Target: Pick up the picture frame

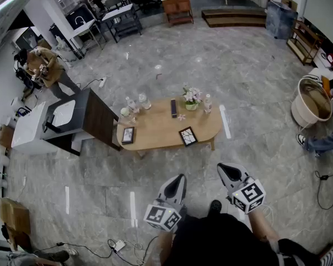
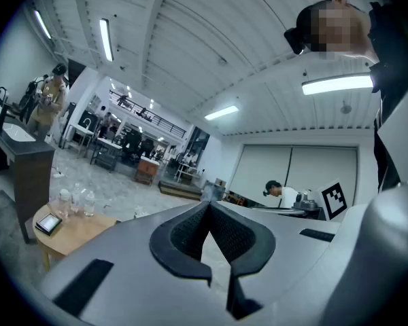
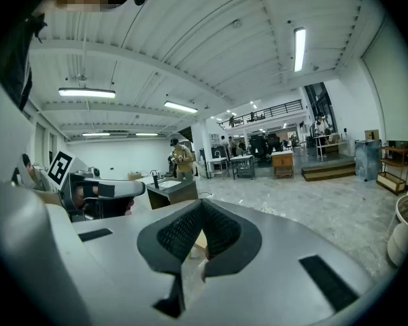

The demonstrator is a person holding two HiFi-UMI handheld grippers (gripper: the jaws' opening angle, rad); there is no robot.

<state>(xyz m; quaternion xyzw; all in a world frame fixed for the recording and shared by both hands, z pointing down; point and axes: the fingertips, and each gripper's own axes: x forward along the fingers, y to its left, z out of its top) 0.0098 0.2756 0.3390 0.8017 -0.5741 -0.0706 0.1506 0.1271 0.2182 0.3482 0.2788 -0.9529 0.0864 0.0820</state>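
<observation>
1 oval wooden table [image 1: 161, 131] stands well beyond both grippers. The left gripper [image 1: 180, 177] and right gripper [image 1: 222, 167] hang by the person's body, jaws pressed together, empty. A picture frame [image 1: 187, 136] sits near the table's front edge, and another picture frame [image 1: 127, 134] sits at its left end.

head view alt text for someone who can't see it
Seen from above, an oval wooden table on a grey floor holds two picture frames, bottles and flowers. The left gripper and right gripper hang shut, short of it.
</observation>
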